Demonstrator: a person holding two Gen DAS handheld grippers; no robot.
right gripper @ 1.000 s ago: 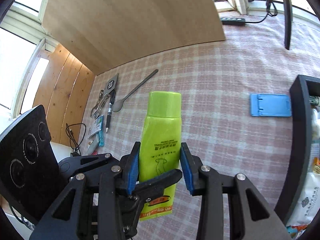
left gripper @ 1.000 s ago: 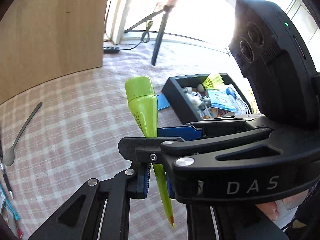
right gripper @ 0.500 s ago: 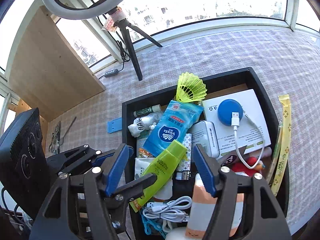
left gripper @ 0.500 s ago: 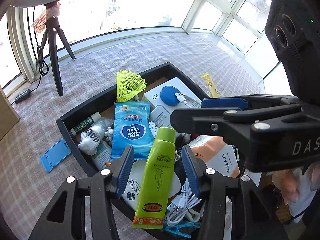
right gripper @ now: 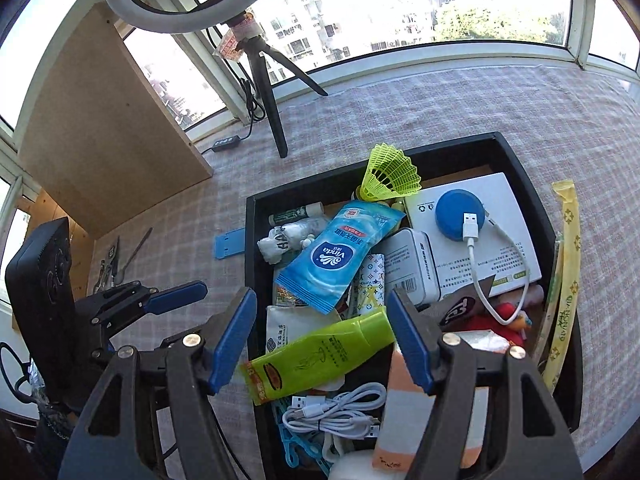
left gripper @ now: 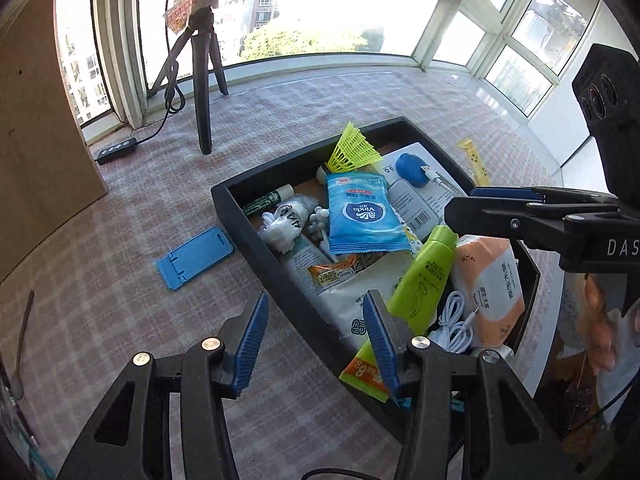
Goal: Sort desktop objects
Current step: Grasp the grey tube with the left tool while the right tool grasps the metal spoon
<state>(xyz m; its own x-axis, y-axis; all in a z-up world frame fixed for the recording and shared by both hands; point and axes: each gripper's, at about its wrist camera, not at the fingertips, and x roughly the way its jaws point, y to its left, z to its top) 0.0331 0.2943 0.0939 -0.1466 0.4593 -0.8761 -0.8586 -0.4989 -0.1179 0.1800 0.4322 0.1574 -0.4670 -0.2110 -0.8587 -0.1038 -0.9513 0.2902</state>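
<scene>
Right wrist view looks down on the black tray (right gripper: 524, 184), crammed with small things: a blue Vinda tissue pack (right gripper: 340, 256), a yellow shuttlecock (right gripper: 390, 176), a white box (right gripper: 480, 236) with a blue round gadget on it, coiled white cables (right gripper: 336, 412). The green tube (right gripper: 320, 356) lies across the pile, released, its crimped orange end poking over the tray's near wall. The right tongs (right gripper: 324, 340) stand wide apart above it with nothing gripped. In the left wrist view the left tongs (left gripper: 316, 344) are also apart and empty, hovering over the checked counter (left gripper: 120, 280) beside the tray.

My worry is the tube: resting high on a loose heap with its tail overhanging, it could slide out if either tool brushes it or jolts the tray. A blue phone stand (left gripper: 195, 257) and a spoon (left gripper: 22, 344) are not yet sorted, and the tray looks too full to take them without spilling.
</scene>
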